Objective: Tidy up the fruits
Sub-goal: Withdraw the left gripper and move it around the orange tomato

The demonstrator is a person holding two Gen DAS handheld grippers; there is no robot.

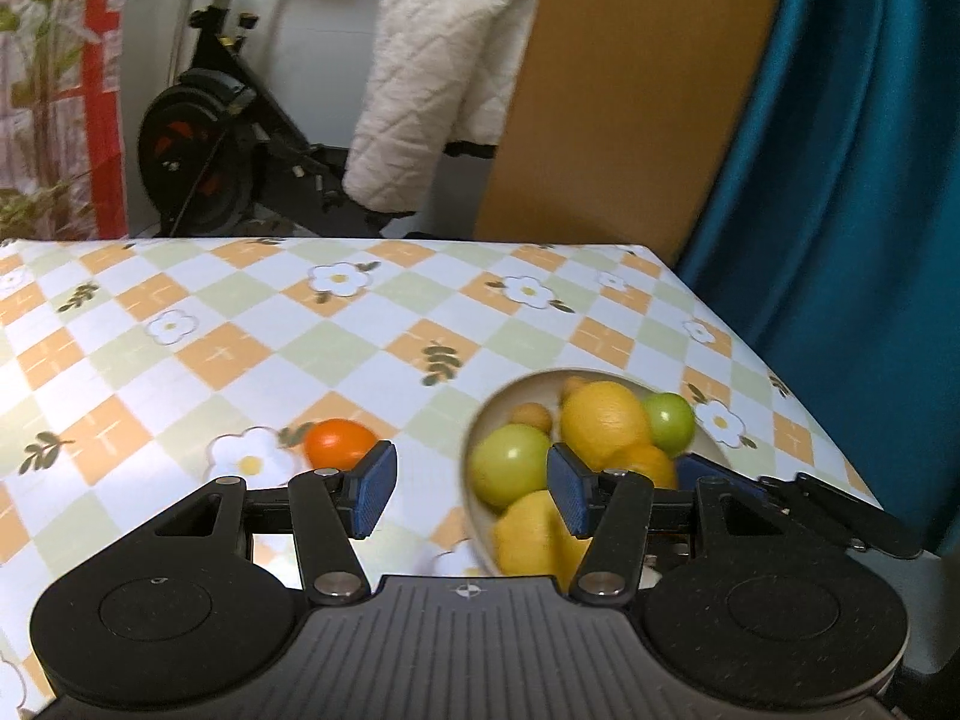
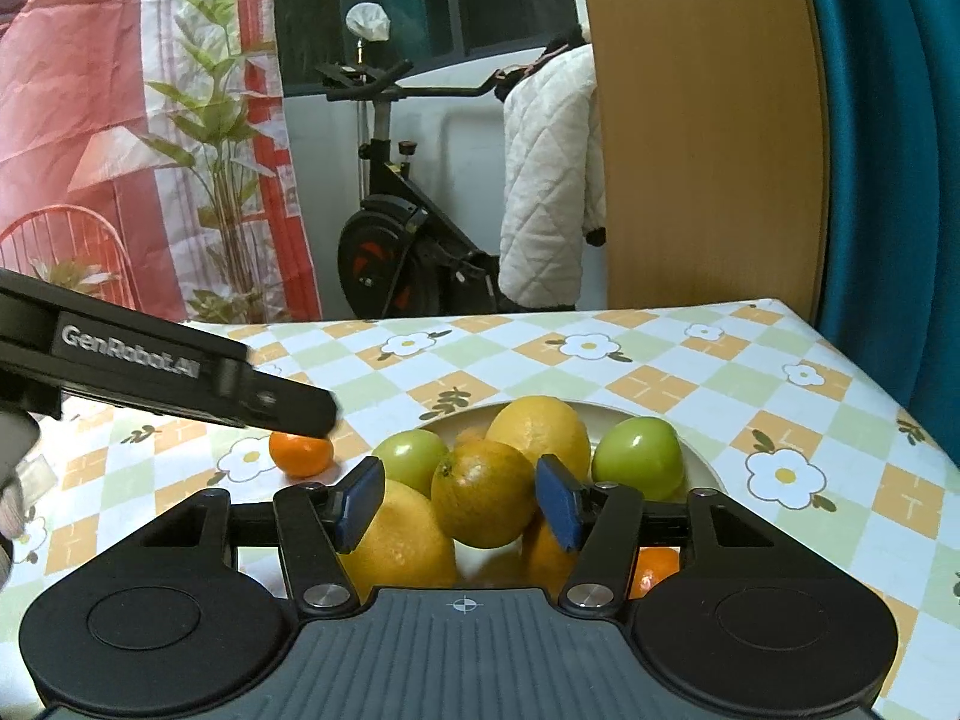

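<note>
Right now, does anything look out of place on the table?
Yes: one small orange sits alone on the tablecloth, left of the bowl, while the other fruit is piled inside. Nothing looks spilled or damaged.

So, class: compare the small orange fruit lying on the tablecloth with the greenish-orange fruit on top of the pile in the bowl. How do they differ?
The small orange fruit lies alone on the tablecloth; the greenish-orange fruit sits in the bowl on other fruit. The small one is evenly bright orange; the piled one is duller with green patches. The piled one looks bigger, though it is nearer the camera. Both are round citrus-like fruits, and neither is gripped.
</note>
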